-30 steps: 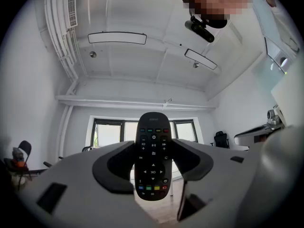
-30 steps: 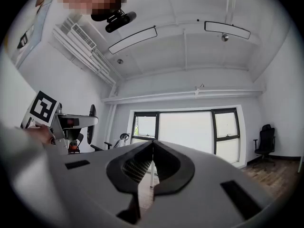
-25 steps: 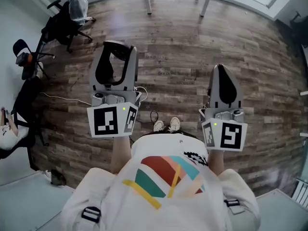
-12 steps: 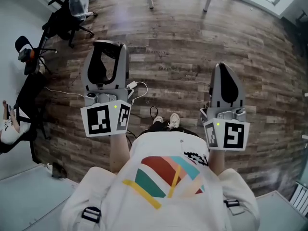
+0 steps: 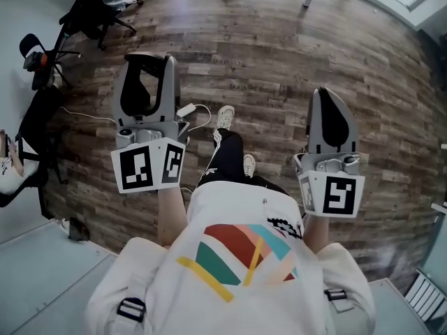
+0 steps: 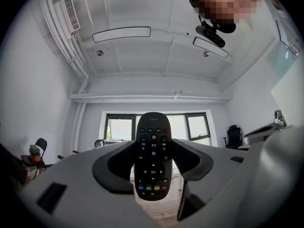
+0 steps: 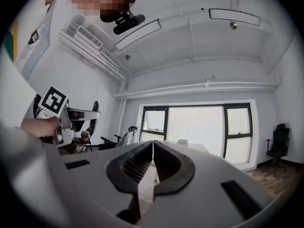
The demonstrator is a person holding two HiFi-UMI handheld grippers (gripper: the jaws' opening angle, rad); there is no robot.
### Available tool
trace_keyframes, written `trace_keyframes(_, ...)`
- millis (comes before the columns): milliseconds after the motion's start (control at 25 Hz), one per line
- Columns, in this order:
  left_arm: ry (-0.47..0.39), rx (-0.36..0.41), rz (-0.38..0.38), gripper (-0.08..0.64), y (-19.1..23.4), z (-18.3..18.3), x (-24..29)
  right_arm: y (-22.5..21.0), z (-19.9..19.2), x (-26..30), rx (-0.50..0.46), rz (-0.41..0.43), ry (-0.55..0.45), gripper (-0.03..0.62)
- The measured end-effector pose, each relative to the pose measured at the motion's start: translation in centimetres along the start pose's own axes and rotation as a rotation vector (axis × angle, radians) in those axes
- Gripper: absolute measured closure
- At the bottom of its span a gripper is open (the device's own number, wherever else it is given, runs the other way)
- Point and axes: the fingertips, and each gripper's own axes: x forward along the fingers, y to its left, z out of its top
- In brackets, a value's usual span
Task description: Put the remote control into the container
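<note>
Left claw [image 5: 146, 68] of mine clamps the black remote control [image 6: 153, 156], buttons facing its camera. My right claw [image 7: 152, 148] has its jaws pressed together, over the wooden floor [image 5: 265, 54].

Head view downward, gripper views upward

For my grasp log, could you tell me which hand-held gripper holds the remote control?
The left hand-held gripper: its jaws clamp the black remote control, while the right hand-held gripper is shut on nothing.
</note>
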Motion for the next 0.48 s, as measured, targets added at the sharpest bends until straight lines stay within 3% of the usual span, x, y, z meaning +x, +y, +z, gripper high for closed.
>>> trace_keyframes(200,0.001,-0.013,-0.039,0.307,0.3,-2.0,4.3,-1.3,-1.7,3.3,-0.003,-0.038,0.030,0.589)
trace_keyframes(480,-0.024,-0.049,-0.091,0.307,2.4,-3.4,14.9,-4.1,-2.0,12.2,-0.010,-0.083,0.031,0.589)
